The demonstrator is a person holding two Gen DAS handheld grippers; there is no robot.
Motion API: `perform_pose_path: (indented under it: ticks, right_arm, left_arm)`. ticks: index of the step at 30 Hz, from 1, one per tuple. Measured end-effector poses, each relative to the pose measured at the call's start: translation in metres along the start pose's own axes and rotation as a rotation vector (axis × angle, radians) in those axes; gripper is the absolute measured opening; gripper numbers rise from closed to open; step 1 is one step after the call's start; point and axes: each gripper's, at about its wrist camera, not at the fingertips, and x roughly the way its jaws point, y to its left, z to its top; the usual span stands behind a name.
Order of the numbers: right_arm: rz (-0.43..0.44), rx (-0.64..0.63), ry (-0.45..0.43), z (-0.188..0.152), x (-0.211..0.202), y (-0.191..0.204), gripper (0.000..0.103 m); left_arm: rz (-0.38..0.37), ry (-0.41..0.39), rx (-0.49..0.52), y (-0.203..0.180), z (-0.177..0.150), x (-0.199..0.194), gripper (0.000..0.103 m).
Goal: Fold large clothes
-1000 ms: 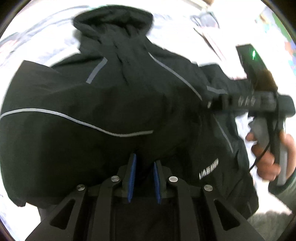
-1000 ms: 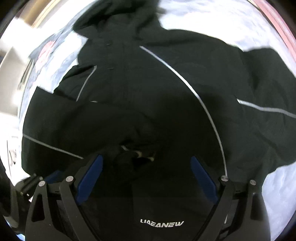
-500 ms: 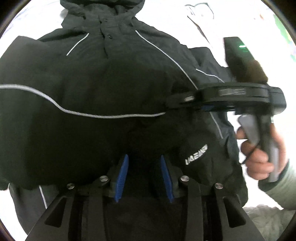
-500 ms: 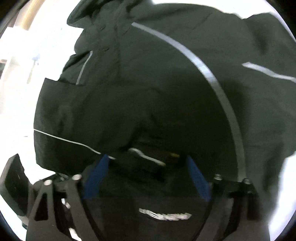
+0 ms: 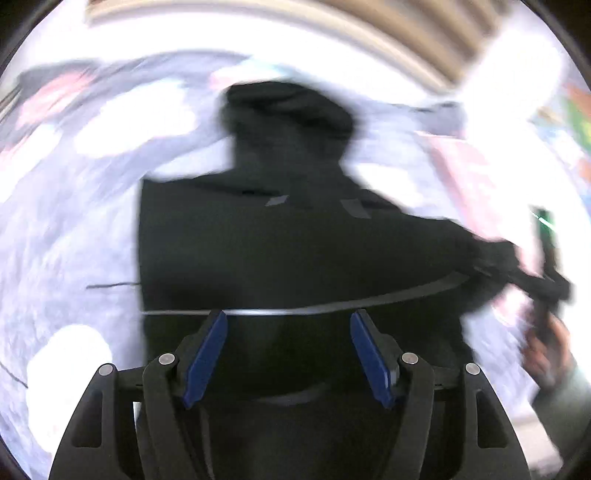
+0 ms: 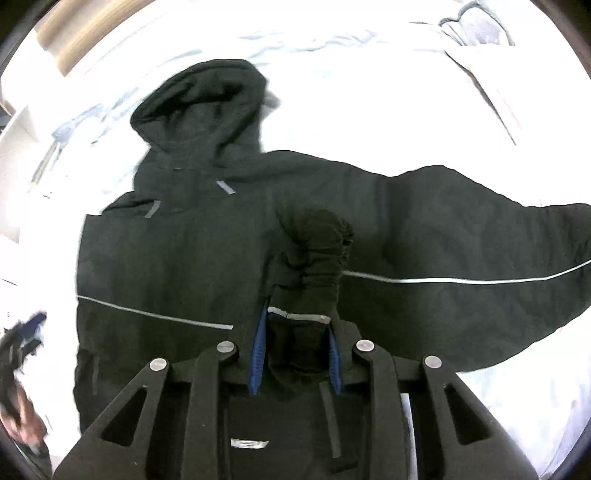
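A black hooded jacket [image 6: 192,254] with thin grey piping lies on a white bed, hood at the far end. One sleeve is folded across its front; the other sleeve [image 6: 480,258] stretches out to the right. My right gripper [image 6: 297,339] is shut on the ribbed cuff [image 6: 314,258] of the folded sleeve, over the jacket's middle. My left gripper [image 5: 288,332] is open and empty above the jacket [image 5: 295,243]; that view is blurred. The right gripper [image 5: 543,284] shows at its right edge.
White bedding [image 6: 369,103] surrounds the jacket. A light garment or pillow [image 6: 476,55] lies at the far right. A wooden headboard [image 5: 332,22] runs along the back. The left gripper and hand [image 6: 18,369] show at the left edge of the right wrist view.
My left gripper has let go of the jacket, opened and pulled back left. My right gripper has closed on the sleeve cuff. The left sleeve now lies folded across the front.
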Motion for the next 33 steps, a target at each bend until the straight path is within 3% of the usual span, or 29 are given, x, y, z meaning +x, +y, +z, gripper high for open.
perform_pose_path:
  ticks: [4,6,11,13,15,17,21,29,33]
  right_arm:
    - [-0.058,0.036,0.056,-0.002,0.054,-0.016,0.031]
    - [-0.064,0.081,0.119,-0.014,0.082,-0.033,0.033]
    - [0.011,0.142,0.119,-0.019,0.093,-0.052,0.036]
    - [0.044,0.148,0.134,-0.018,0.082,-0.057,0.042]
    - [0.070,0.153,0.118,-0.020,0.064,-0.067,0.058]
    - [0.062,0.157,0.077,-0.024,0.037,-0.082,0.065]
    - [-0.012,0.202,0.004,-0.027,-0.007,-0.129,0.065]
    - [-0.241,0.388,-0.158,-0.028,-0.097,-0.309,0.066]
    - [-0.299,0.436,-0.217,-0.023,-0.119,-0.379,0.075]
  left_arm:
    - [0.061,0.121,-0.083,0.026,-0.007,0.073,0.070]
    - [0.112,0.165,-0.048,0.029,-0.013,0.100,0.070]
    - [0.190,0.176,0.024,0.005,-0.016,0.106,0.076]
    - [0.198,0.183,0.032,-0.004,-0.014,0.101,0.076]
    - [0.148,0.174,0.029,-0.016,-0.013,0.089,0.076]
    - [0.103,0.148,0.035,-0.036,-0.012,0.072,0.076]
    - [0.053,0.128,0.054,-0.067,-0.013,0.050,0.076]
    - [0.043,0.126,0.164,-0.154,-0.010,0.053,0.076]
    - [0.048,0.152,0.199,-0.186,-0.020,0.062,0.076]
